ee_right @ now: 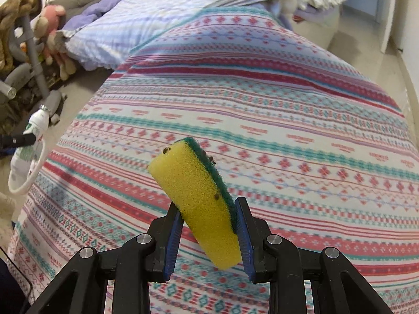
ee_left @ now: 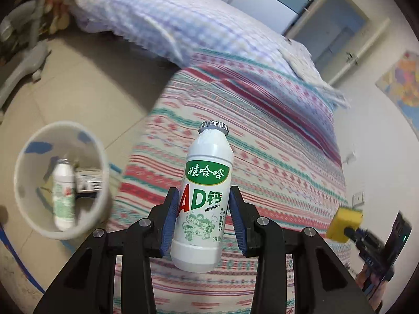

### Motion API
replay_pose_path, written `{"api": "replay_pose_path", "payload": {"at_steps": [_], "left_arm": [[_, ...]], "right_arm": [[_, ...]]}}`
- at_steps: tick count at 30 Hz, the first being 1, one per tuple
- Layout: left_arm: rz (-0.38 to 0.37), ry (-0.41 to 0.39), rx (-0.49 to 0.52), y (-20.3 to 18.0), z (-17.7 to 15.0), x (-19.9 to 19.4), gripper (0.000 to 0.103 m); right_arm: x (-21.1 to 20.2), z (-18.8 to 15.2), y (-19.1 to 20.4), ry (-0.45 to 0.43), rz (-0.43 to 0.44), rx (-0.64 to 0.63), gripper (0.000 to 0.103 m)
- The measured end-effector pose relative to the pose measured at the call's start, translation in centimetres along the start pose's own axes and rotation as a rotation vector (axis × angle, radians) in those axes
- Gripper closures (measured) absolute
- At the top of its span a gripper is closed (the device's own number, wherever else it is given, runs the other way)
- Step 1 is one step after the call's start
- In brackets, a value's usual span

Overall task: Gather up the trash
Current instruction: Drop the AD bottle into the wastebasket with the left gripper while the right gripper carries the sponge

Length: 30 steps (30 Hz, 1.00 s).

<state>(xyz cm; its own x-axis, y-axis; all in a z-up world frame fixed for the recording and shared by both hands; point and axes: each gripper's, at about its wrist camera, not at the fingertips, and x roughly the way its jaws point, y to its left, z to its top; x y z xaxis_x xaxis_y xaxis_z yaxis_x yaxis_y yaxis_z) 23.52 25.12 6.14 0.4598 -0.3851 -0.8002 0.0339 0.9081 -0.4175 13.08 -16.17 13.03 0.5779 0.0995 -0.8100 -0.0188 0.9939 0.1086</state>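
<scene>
1. The bed (ee_right: 288,110) fills most of both views, covered by a blanket striped in pink, teal and white; a lilac checked quilt (ee_left: 162,18) lies bunched at its far end.
2. On the tiled floor (ee_left: 86,83) beside the bed stands a round white bin (ee_left: 100,157). Inside it lie a second white bottle (ee_left: 63,193), long axis running from the far wall towards the near wall, and a small box (ee_left: 87,181) just beside it.
3. The left gripper (ee_left: 203,218) is clamped on a white milk-drink bottle (ee_left: 203,183) with a green label. Its blue pads (ee_left: 171,225) press the lower half of the body from both sides, so the base sticks out below the fingers and the neck well above them.
4. That bottle's long axis runs upward in the left wrist view, leaning slightly right, with the foil cap (ee_left: 213,127) at the top, away from the camera. It hangs over the blanket, near the bed's edge, with the bin off to the left.
5. The right gripper (ee_right: 209,233) is closed on a yellow sponge (ee_right: 193,196) with a green scouring face. The left pad bears on the yellow foam, the right pad on the green side.
6. The sponge's long axis slants from lower right to upper left; its far end points away over the blanket, its near end pokes out below the pads.
7. Small brown specks (ee_right: 216,196) dot the sponge's edge.
</scene>
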Motion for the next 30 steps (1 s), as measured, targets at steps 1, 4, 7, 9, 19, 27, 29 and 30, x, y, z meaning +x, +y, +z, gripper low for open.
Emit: {"api": "replay_pose_path", "payload": {"at_steps": [1,4,7,9,19,27,29,30], "left_arm": [[0.001,-0.009,-0.029,1.2,0.5,-0.5,0.062],[0.015,-0.071,-0.18,7.4,2.2,-3.2,0.062],[0.092,-0.11,-0.259,12.1,2.9,-4.8,0.062],[0.179,-0.102,-0.277,14.3,3.0,-4.7,0.062],[0.263,-0.041,-0.305,17.6,3.7,-1.5,0.06],[0.252,-0.041,-0.326,19.4,3.7,-2.2,0.049],[0.238,-0.059,-0.338,19.4,3.5,-3.3,0.049],[0.227,-0.068,-0.346,19.4,3.4,-3.8,0.049]], "right_arm": [[0.1,0.0,0.5,-0.001,0.001,-0.012,0.068],[0.4,-0.1,2.0,0.0,0.005,-0.032,0.068],[0.8,-0.3,3.0,0.002,0.012,-0.046,0.068],[1.0,-0.4,3.7,0.002,0.017,-0.054,0.068],[2.5,-0.6,6.0,0.024,0.125,-0.005,0.068],[3.8,-0.9,10.1,0.027,0.174,-0.035,0.068],[4.1,-1.0,11.3,0.029,0.182,-0.047,0.068],[4.2,-1.0,11.6,0.03,0.185,-0.052,0.068]]}}
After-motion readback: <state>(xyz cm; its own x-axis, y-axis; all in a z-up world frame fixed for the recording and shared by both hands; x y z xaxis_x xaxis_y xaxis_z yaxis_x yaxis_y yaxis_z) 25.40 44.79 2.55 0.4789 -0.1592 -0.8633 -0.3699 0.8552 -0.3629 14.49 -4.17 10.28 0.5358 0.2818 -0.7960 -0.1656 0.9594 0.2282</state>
